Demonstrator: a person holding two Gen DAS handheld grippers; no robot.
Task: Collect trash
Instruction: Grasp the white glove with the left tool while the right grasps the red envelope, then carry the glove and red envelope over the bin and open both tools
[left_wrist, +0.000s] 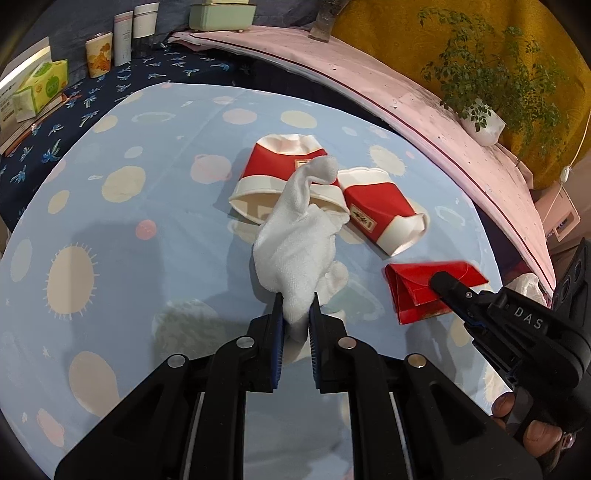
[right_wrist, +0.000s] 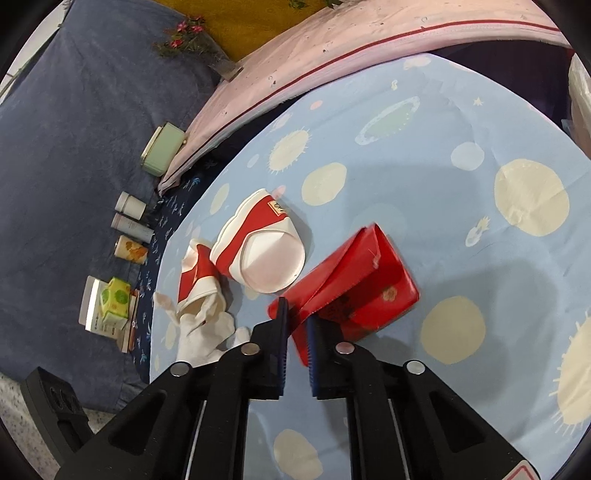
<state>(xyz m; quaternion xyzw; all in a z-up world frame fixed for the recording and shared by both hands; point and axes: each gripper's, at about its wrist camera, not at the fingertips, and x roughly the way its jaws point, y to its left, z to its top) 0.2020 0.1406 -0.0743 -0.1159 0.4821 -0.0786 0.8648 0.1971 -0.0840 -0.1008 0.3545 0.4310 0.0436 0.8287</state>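
Note:
My left gripper (left_wrist: 297, 308) is shut on a crumpled white tissue (left_wrist: 295, 243), which trails toward two crushed red-and-white paper cups (left_wrist: 286, 166) (left_wrist: 384, 206) lying on the blue patterned cloth (left_wrist: 147, 184). My right gripper (right_wrist: 297, 317) is shut on a folded red paper envelope (right_wrist: 354, 280); it also shows in the left wrist view (left_wrist: 439, 282), at the envelope (left_wrist: 410, 291) on the right. In the right wrist view the cups (right_wrist: 266, 251) (right_wrist: 195, 273) and the tissue (right_wrist: 203, 332) lie to the left.
A tissue box (left_wrist: 40, 88), a printed cup (left_wrist: 99, 54), white bottles (left_wrist: 123, 37) and a green tin (left_wrist: 221, 14) stand at the back left on dark cloth. A pink sheet (left_wrist: 406, 92) and a potted plant (left_wrist: 484, 122) lie at the right.

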